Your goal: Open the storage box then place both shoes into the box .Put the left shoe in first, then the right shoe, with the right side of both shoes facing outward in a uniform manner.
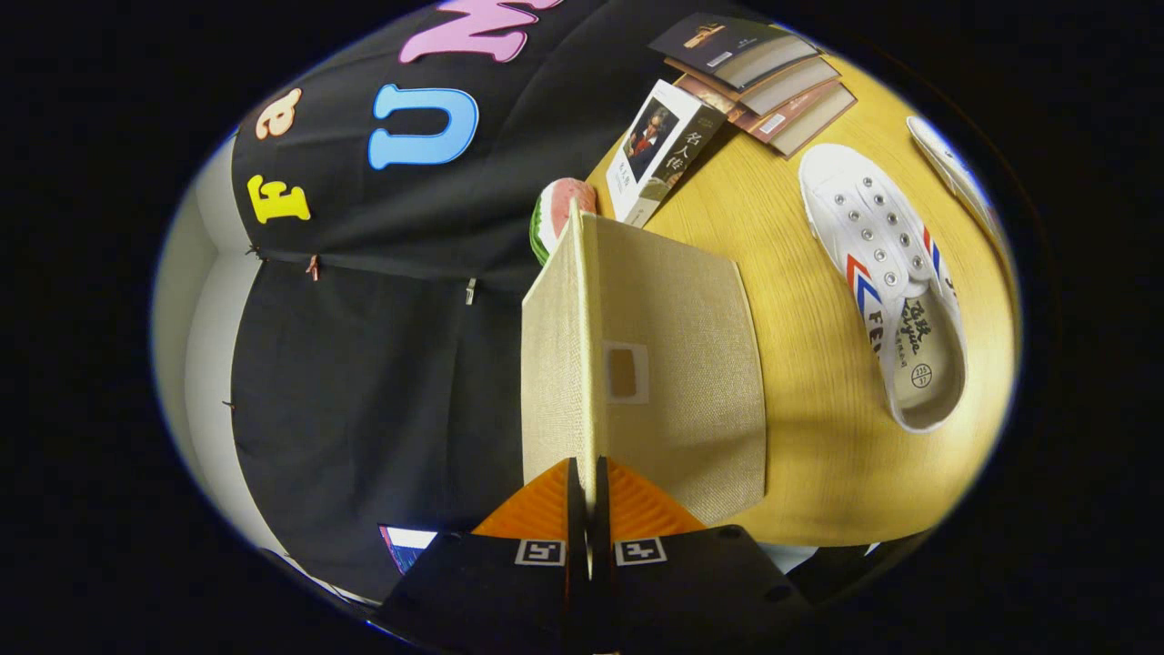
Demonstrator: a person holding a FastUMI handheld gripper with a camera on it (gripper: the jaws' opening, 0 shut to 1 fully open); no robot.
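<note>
- Leftmost, the black cloth booth wall (364, 346) takes up the left half of the frame, with a pale wall strip (195, 364) at its far left edge.
- At bottom centre, the gripper (588, 496) has its two fingers drawn together, clamped on the thin edge of the storage box lid (555, 364), a beige woven fabric panel seen edge-on and rising up the frame from the fingertips.
- Just right of that panel, the beige fabric storage box (682, 364) sits at frame centre on the wooden table (818, 455); a small square label window (624, 372) shows on its face.
- Above the box, at upper centre, a watermelon-slice toy (556, 214) lies partly hidden behind the lid's upper end.
- Right of the toy, a paperback with a portrait on its cover (659, 150) lies tilted on the table, touching a fanned stack of books (759, 77) at the top right.
- Further right, a white canvas shoe (882, 273) with red and blue side stripes and metal eyelets lies on the table, well apart from the box, opening toward the lower right.
- At the far right edge, a second white shoe (955, 177) is partly visible, near the first but not touching it.
</note>
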